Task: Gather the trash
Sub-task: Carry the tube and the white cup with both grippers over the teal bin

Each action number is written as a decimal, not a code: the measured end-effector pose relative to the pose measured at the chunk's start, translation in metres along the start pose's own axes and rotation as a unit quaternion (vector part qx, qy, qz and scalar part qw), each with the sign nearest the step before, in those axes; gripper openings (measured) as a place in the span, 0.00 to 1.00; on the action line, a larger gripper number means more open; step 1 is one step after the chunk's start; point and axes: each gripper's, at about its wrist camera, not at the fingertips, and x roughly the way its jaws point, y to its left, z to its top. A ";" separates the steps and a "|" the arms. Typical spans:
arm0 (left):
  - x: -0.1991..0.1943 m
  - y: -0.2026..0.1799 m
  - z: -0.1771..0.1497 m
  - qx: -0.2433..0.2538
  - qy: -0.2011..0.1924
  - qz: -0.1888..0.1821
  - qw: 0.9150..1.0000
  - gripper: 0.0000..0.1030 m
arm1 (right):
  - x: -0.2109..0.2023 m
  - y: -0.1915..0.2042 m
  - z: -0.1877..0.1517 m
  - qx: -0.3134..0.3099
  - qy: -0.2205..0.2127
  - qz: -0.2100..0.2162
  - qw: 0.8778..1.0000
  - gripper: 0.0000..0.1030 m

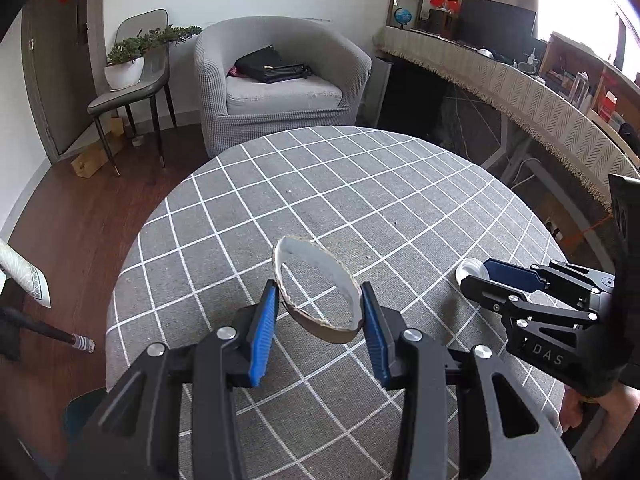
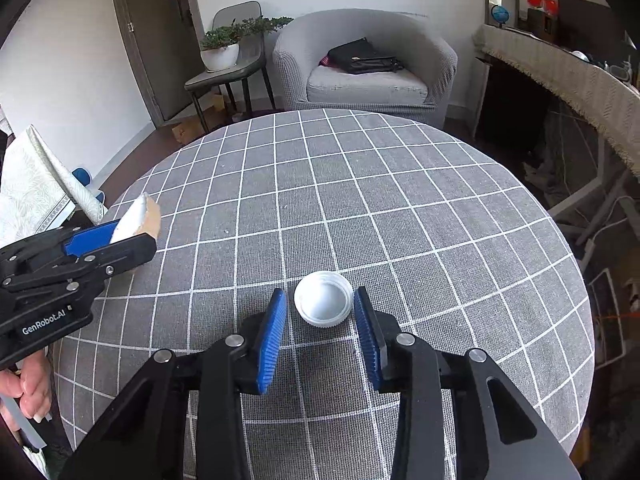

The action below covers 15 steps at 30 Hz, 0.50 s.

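A flattened cardboard ring [image 1: 316, 250], white inside and brown outside, hangs above the grey checked table [image 1: 320, 184]. My left gripper [image 1: 320, 292] is shut on it, one blue pad on each side squeezing it into an oval. The right wrist view shows that ring [image 2: 138, 216] at the tip of the left gripper [image 2: 128, 236]. A white bottle cap [image 2: 324, 298] lies hollow side up on the table [image 2: 360, 200] between the pads of my right gripper [image 2: 320, 300]. The right pad touches the cap and the left pad stands a little off it. In the left wrist view the cap [image 1: 466, 268] shows at the right gripper's [image 1: 476, 276] tip.
Beyond the table's far edge stand a grey armchair [image 1: 280, 80] with a black bag on it and a chair bearing a potted plant [image 1: 128, 64]. A long cloth-covered desk [image 1: 540, 92] runs along the right. A hand [image 2: 28, 392] holds the left gripper's handle.
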 end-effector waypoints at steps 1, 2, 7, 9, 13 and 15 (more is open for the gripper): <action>-0.003 0.003 0.000 -0.001 -0.001 0.001 1.000 0.42 | 0.003 0.002 0.000 -0.001 0.004 -0.001 1.000 0.30; -0.005 0.007 -0.001 -0.002 -0.003 0.001 1.000 0.42 | 0.004 0.005 0.001 -0.006 0.004 -0.008 1.000 0.30; -0.020 0.024 -0.001 -0.009 -0.012 0.009 1.000 0.42 | 0.009 0.020 0.005 -0.015 0.008 -0.014 1.000 0.30; -0.026 0.033 -0.002 -0.012 -0.016 0.013 1.000 0.42 | 0.008 0.029 0.009 -0.017 0.000 -0.011 1.000 0.30; -0.036 0.053 -0.003 -0.019 -0.020 0.024 0.999 0.42 | 0.006 0.048 0.018 -0.024 -0.011 0.005 1.000 0.30; -0.040 0.063 -0.006 -0.022 -0.020 0.029 0.999 0.42 | 0.006 0.060 0.020 -0.032 -0.013 0.013 0.999 0.30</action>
